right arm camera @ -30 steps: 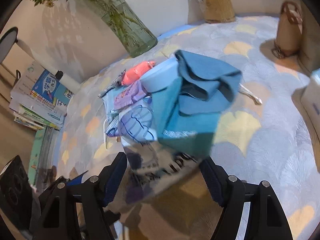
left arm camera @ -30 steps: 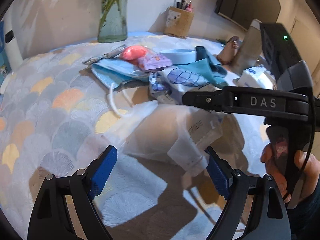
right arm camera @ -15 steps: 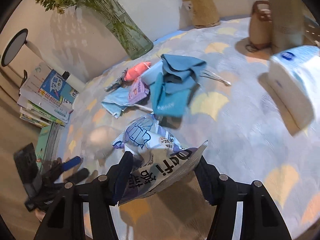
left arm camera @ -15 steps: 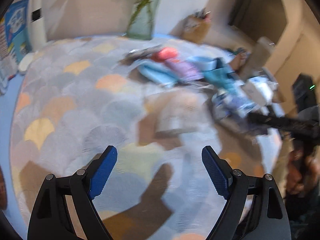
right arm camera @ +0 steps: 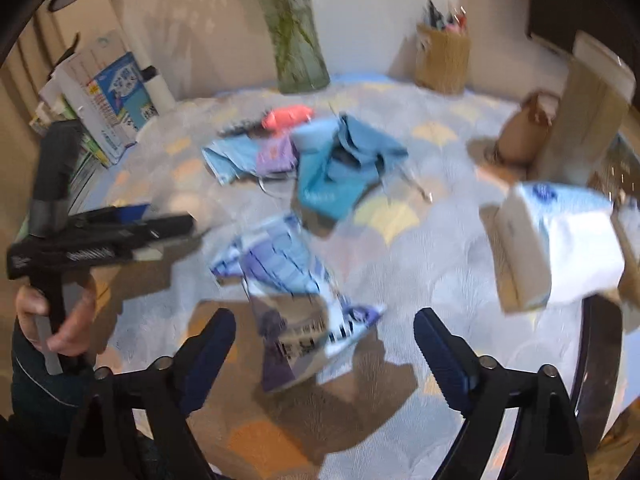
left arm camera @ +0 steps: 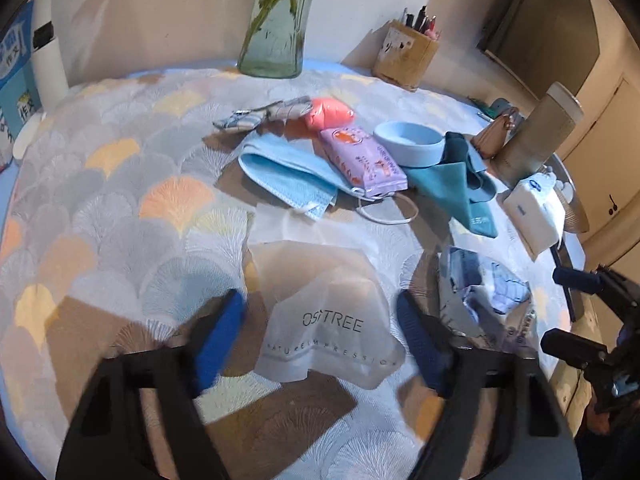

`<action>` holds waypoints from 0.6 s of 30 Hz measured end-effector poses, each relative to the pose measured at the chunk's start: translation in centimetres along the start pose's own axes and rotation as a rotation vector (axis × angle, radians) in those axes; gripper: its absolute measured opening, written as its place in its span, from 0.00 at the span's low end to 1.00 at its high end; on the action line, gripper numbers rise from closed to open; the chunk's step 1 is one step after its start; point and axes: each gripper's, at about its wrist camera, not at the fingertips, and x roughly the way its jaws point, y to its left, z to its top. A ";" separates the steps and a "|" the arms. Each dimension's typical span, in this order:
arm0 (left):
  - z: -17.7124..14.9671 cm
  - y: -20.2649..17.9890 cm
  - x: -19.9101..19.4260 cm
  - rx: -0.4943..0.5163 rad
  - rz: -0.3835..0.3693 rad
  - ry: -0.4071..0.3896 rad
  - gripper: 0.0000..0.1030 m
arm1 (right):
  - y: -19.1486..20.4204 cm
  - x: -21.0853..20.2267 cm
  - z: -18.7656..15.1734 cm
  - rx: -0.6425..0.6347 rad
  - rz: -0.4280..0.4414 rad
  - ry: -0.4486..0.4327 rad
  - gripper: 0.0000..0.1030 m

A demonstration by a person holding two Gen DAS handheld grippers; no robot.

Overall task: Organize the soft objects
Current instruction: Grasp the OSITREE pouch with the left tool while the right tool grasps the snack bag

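Note:
My left gripper (left arm camera: 320,332) is open, its blue pads on either side of a frosted white pouch (left arm camera: 320,304) lying on the tablecloth. My right gripper (right arm camera: 322,344) is open; a blue and purple printed packet (right arm camera: 296,296) lies on the cloth between and just beyond its pads, free of them. The packet also shows in the left wrist view (left arm camera: 484,300). Further back lie a blue face mask (left arm camera: 288,180), a purple tissue pack (left arm camera: 362,158), a coral soft item (left arm camera: 328,112), a teal cloth (left arm camera: 460,184) and a pale blue ring (left arm camera: 408,142).
A glass vase (left arm camera: 276,20) and a pen holder (left arm camera: 406,54) stand at the back. A white tissue box (right arm camera: 556,248), a tall beige cylinder (left arm camera: 540,136) and a small brown bag (right arm camera: 524,132) stand at the right. Books (right arm camera: 108,100) are stacked left of the table.
My right gripper has opened and let the printed packet drop onto the cloth. My left gripper has swung back over the white pouch.

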 end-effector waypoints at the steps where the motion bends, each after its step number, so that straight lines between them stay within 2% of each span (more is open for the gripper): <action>1: -0.1 0.1 0.1 -0.009 -0.009 0.003 0.54 | 0.5 0.3 0.3 -0.035 -0.005 0.000 0.88; 2: -0.2 0.2 0.2 -0.014 -0.010 0.002 0.46 | 1.0 0.5 0.4 -0.058 -0.009 0.000 0.88; 3: -0.3 0.2 0.1 -0.015 0.000 -0.003 0.44 | 1.8 1.2 0.8 -0.107 -0.013 0.002 0.88; 9: -1.0 0.1 -0.8 -0.003 -0.008 -0.029 0.39 | 3.2 4.4 1.2 -0.215 -0.048 0.025 0.85; 13: -1.9 -0.7 -1.4 0.016 -0.020 -0.038 0.39 | 2.5 4.8 0.0 -0.194 -0.009 0.041 0.58; 18: -2.0 -1.9 -2.2 0.029 -0.030 -0.064 0.39 | 3.2 4.7 -1.0 -0.181 0.004 0.020 0.50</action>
